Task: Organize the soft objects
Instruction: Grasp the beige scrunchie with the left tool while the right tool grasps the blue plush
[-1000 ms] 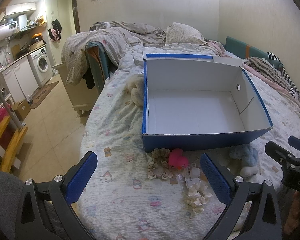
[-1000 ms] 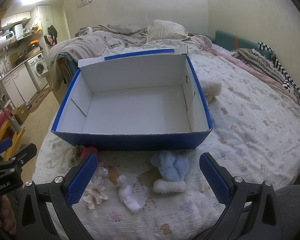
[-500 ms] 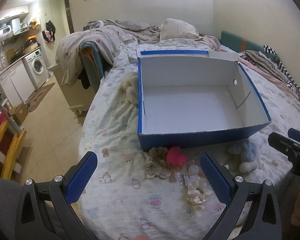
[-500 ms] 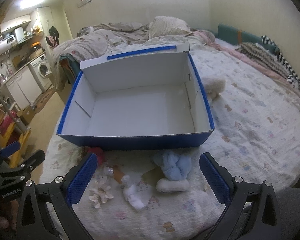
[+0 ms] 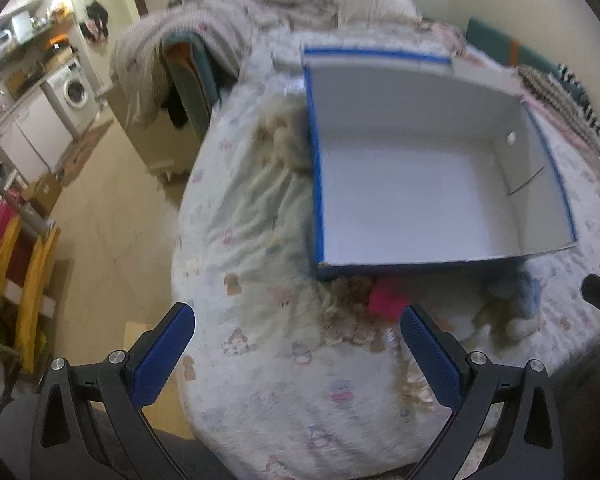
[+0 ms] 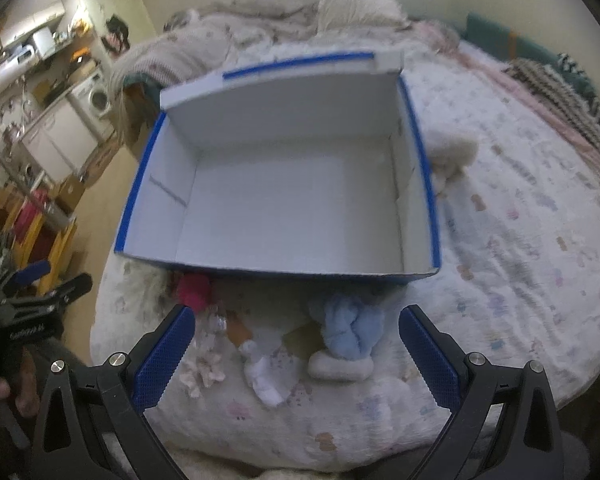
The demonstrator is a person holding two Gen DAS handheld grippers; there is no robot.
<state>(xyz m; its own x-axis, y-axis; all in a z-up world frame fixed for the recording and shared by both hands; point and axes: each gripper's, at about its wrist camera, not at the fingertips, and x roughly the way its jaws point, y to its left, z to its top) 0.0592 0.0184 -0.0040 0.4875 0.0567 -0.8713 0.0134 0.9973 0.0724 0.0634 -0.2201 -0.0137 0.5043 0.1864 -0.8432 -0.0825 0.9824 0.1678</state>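
An empty blue box with a white inside (image 5: 420,184) (image 6: 292,208) stands open on the bed. In front of it lie a pink soft item (image 5: 386,300) (image 6: 194,290), a light blue bundle (image 6: 350,330) (image 5: 520,296), a white sock (image 6: 262,374), a cream roll (image 6: 340,368) and beige scrunchies (image 5: 346,320) (image 6: 204,372). My left gripper (image 5: 300,350) is open and empty above the bed's near edge. My right gripper (image 6: 296,348) is open and empty, just short of the blue bundle and sock.
A fluffy cream item (image 5: 284,140) (image 6: 448,156) lies beside the box. Rumpled bedding and a pillow (image 6: 352,8) lie at the bed's head. To the left are bare floor, a washing machine (image 5: 74,92) and a yellow rack (image 5: 24,288).
Both grippers have risen and tilted down, so the box interior shows more from above. Both stay open and empty. The objects have not moved.
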